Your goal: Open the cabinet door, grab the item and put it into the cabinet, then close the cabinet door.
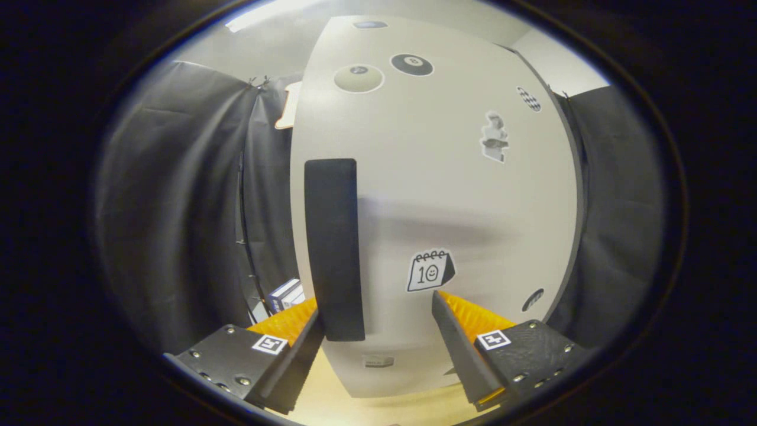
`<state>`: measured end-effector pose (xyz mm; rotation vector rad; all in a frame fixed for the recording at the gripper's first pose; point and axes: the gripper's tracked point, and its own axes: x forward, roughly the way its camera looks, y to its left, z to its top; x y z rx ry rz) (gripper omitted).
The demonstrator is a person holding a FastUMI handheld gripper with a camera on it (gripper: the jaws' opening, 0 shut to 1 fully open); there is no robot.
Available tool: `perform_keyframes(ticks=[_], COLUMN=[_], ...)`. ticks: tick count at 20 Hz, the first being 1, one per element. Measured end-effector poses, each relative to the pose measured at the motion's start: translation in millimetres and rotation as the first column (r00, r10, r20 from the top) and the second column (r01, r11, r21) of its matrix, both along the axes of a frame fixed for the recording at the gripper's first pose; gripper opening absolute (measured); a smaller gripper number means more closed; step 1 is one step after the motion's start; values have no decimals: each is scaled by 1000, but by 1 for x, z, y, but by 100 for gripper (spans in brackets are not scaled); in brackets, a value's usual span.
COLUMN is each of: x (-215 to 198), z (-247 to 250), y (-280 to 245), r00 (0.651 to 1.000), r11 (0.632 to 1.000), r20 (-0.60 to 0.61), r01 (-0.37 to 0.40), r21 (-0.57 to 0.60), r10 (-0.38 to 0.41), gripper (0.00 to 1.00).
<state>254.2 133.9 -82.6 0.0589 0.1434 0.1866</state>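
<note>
- The cabinet door [437,195] stands shut, close ahead of the gripper [378,322], stickers across its face.
- Jaws are wide apart and grip nothing; the door's dark handle [333,248] runs down between them, nearer the left finger.
- A small box [285,294], possibly the item, sits left of the door, outside.
- A shut door fits both ends of the task; if that box is the item, stowing remains.

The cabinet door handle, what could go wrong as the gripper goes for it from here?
1. The gripper is open, with the black handle close by its left finger rather than centred, so closing now might miss or clip it.
2. The cabinet door looks shut; a weak grip could slip when pulling.
3. The small box beside the cabinet could be knocked.
</note>
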Motion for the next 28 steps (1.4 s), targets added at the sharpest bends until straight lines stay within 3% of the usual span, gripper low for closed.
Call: perform_keyframes(ticks=[4, 12, 21, 24, 28], x=[6, 16, 15, 0, -48], z=[-2, -3, -3, -6, 7], y=[7, 12, 12, 14, 4], r00=[1000, 991, 989, 992, 994], r11=[1000, 991, 990, 992, 994], r20=[-12, 32, 39, 1, 14], r01=[20, 133, 141, 123, 109], r21=[2, 2, 5, 8, -4], r10=[-20, -133, -141, -123, -109], gripper=[100, 100, 100, 100, 100])
